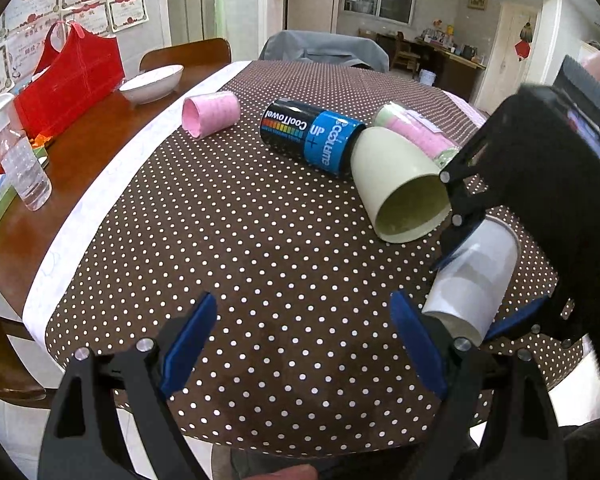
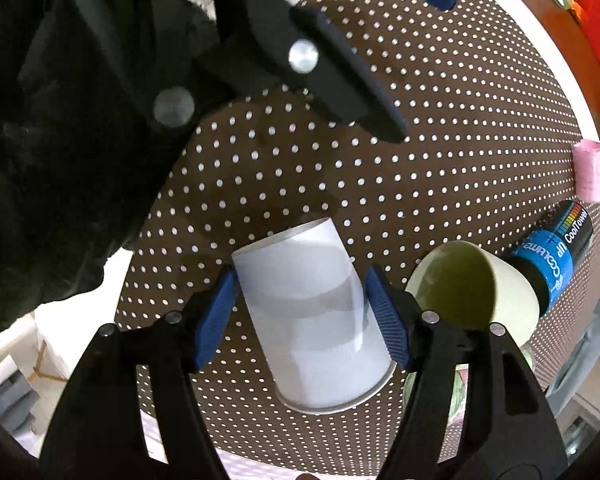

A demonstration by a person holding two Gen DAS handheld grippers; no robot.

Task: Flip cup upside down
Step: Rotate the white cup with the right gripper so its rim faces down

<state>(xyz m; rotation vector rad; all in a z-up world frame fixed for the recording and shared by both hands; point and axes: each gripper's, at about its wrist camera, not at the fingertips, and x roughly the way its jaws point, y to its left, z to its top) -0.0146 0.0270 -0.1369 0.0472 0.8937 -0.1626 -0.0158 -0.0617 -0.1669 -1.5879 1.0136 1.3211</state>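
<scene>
Between the blue pads of the right gripper sits the white paper cup, clamped across its side wall about midway along its length. In the right wrist view the cup's long axis runs roughly along the gripper's forward direction: the wide rim is toward the camera and the narrower closed base points away, toward the dotted tablecloth. The cup therefore appears tilted or on its side rather than upright; whether it touches the cloth cannot be determined.

The left gripper has its fingers spread apart and grips nothing. Only dotted cloth lies between them. The white cup lies to its right, just beside its right finger, so the right hand is the working hand.

Judged from this pose, the coming move depends on rotating the right wrist until the rim faces down onto the cloth, then lowering the cup.

View differences:
- The left wrist view shows the cup from the side, partly hidden by the right gripper's body. It also shows a pale green cup, a black and blue can and a pink cup, all on their sides.
- The right wrist view alone shows both pads in contact with the cup wall, and the green cup's open mouth just beside the right-hand pad.
</scene>
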